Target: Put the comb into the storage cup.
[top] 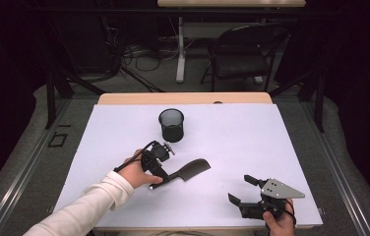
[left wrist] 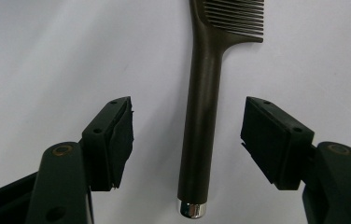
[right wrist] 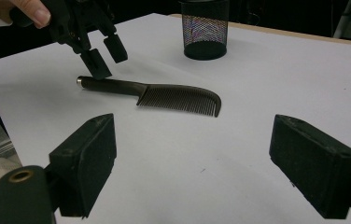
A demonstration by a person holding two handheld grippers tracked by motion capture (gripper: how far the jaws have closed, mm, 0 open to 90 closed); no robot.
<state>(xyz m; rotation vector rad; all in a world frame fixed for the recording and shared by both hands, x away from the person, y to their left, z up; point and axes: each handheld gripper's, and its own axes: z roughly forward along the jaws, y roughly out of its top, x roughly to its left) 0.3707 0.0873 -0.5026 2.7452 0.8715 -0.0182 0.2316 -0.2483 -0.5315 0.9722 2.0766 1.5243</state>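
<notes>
Two spread pads of the left claw point(left wrist: 186, 140) straddle the comb point(left wrist: 201, 112), whose handle lies flat on the table point(top: 252, 142) between them, untouched. If they close off-centre, that round handle could roll or skid away and the teeth swing sideways. Right claw point(top: 241, 190) waits gaping and empty, well apart from the comb.
</notes>
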